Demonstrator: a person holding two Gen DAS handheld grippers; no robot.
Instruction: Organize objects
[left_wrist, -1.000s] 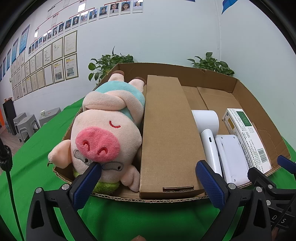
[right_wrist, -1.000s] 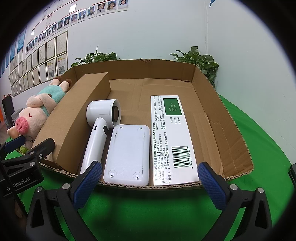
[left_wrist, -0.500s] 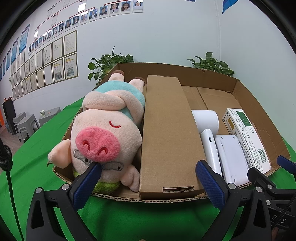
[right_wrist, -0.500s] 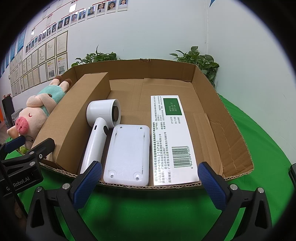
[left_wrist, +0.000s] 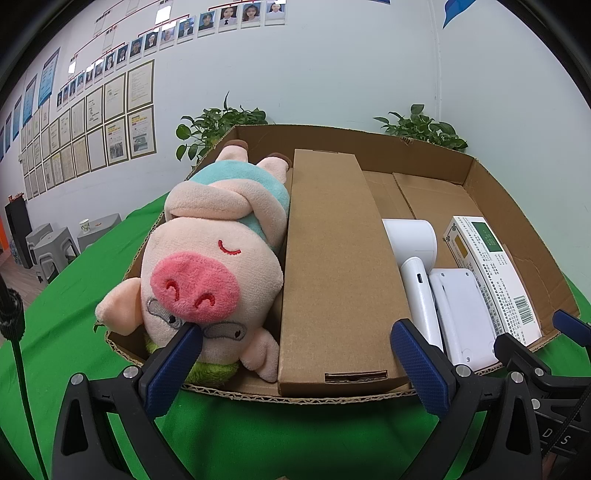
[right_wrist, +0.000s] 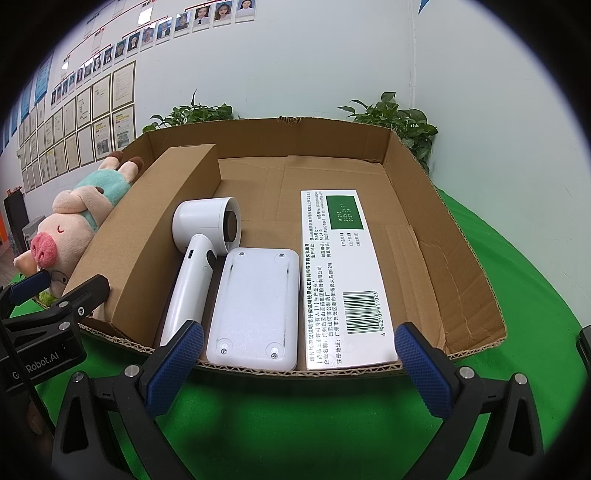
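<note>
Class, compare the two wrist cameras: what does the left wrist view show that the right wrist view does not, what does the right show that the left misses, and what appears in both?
Only the left wrist view shows the grey stools by the wall and the cup on one of them.

Only the right wrist view shows the dark opening of the white handheld device and the green date panel of the medicine box face-on.

Both show the cardboard tray, the plush pig, the long brown box, the flat white case, the green cloth, and open jaws on the left gripper and right gripper.
</note>
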